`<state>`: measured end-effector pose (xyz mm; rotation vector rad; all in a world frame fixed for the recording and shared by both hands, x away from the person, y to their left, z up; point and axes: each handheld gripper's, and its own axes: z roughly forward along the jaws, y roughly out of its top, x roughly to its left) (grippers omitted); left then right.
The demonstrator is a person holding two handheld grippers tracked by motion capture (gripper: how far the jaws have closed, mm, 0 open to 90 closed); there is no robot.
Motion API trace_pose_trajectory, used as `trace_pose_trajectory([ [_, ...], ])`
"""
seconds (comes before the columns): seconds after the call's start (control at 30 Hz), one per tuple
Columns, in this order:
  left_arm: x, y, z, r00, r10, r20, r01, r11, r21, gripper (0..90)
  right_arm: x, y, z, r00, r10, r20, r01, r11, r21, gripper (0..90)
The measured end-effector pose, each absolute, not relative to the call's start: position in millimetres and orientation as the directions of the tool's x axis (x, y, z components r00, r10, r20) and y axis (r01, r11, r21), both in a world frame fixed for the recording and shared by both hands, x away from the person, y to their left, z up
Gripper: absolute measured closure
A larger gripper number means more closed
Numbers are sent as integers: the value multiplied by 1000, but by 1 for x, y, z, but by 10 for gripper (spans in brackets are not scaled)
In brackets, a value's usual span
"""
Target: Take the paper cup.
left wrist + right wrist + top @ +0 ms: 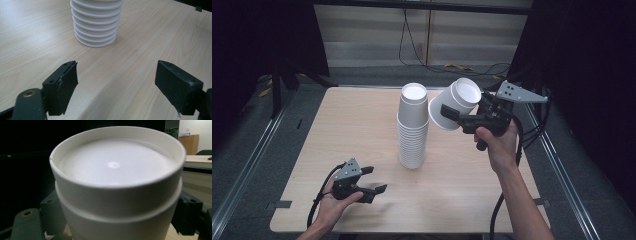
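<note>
Wooden table bare apart from tall stack of white paper cups, upside down, at centre. Right gripper clamps white cup (two nested, by right gripper view), tilted, lifted beside stack top. Left gripper near front edge, jaws wide, nothing held.

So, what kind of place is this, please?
Probably a lab or studio set up for recording, not a home. A bare wooden table stands between dark curtains, metal rails run along the floor, and cables hang at the back wall. The right gripper view also shows an office-like room with a desk.
</note>
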<state>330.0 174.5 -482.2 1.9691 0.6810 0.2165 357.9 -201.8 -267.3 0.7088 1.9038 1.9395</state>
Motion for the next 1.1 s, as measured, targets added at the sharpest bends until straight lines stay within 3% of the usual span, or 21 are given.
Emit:
trace_pose_trajectory([
  [0.6,330,155,-463,867,486,-111,312,-356,881,171,343,-194,-315,-833,528,165,209,25,978,173],
  [0.83,334,144,-449,882,429,-197,342,-291,894,161,345,-191,-335,-841,506,194,241,28,970,173],
  [1.1,337,126,-436,915,347,-206,301,-249,920,156,344,-186,-353,-849,478,226,277,38,960,174],
])
